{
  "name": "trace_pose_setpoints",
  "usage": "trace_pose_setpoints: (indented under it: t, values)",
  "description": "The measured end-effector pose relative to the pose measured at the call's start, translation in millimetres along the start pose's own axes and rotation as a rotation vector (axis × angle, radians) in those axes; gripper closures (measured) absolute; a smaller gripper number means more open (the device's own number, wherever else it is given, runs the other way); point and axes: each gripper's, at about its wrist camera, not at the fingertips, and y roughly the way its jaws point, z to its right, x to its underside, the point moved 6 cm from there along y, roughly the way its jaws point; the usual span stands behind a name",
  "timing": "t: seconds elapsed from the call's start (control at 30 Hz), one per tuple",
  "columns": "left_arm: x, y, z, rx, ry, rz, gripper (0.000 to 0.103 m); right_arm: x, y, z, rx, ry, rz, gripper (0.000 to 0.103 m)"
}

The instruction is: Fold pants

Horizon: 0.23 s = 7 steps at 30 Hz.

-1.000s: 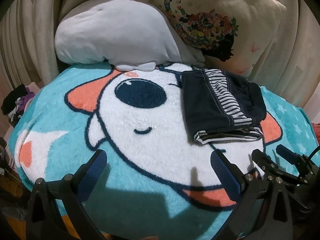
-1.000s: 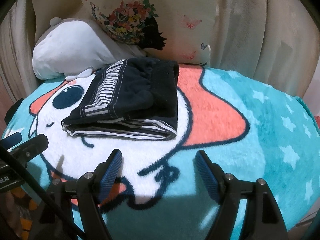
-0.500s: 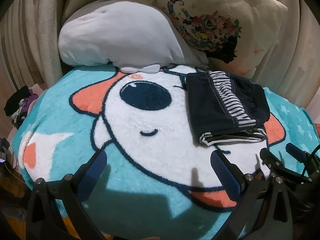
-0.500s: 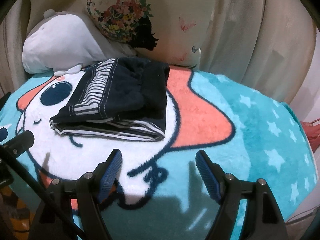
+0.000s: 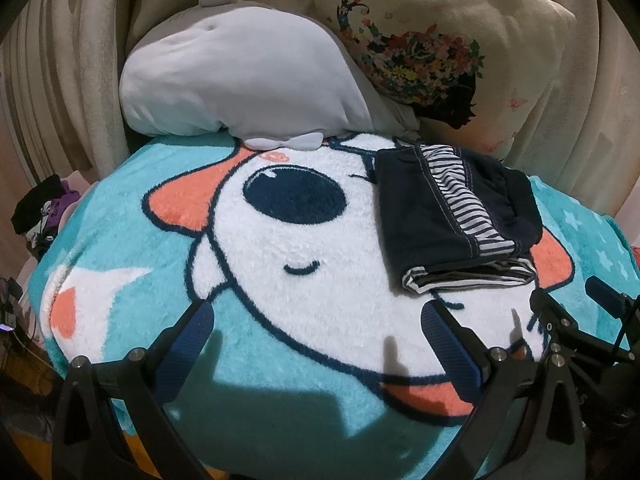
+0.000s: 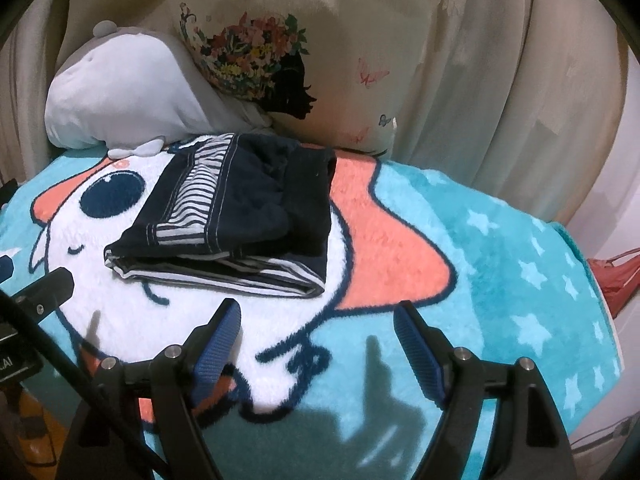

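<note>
The dark navy pants (image 5: 452, 216) with a striped side panel lie folded in a compact stack on the cartoon blanket (image 5: 280, 288); they also show in the right wrist view (image 6: 240, 220). My left gripper (image 5: 316, 344) is open and empty, held above the blanket, left of and nearer than the pants. My right gripper (image 6: 318, 340) is open and empty, held just in front of the pants' near edge. The right gripper's fingers (image 5: 560, 320) show at the right edge of the left wrist view.
A grey plush pillow (image 5: 240, 88) and a floral cream cushion (image 5: 440, 52) lean at the back, close behind the pants. Cream curtains (image 6: 520, 100) hang behind. Dark clutter (image 5: 36, 208) sits off the blanket's left edge. A red item (image 6: 616, 276) lies at the right.
Both grippers have drawn back slightly and drifted; the pants stay folded in place. Both grippers stay open and empty.
</note>
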Motion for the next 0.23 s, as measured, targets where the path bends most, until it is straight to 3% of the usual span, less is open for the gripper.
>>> trace_pose_setpoints:
  t: [0.23]
  values:
    - [-1.6,-2.9,-4.8,-0.015,-0.013,0.009,0.000,0.0,-0.4,-1.2,0.004,-0.004,0.000,0.019]
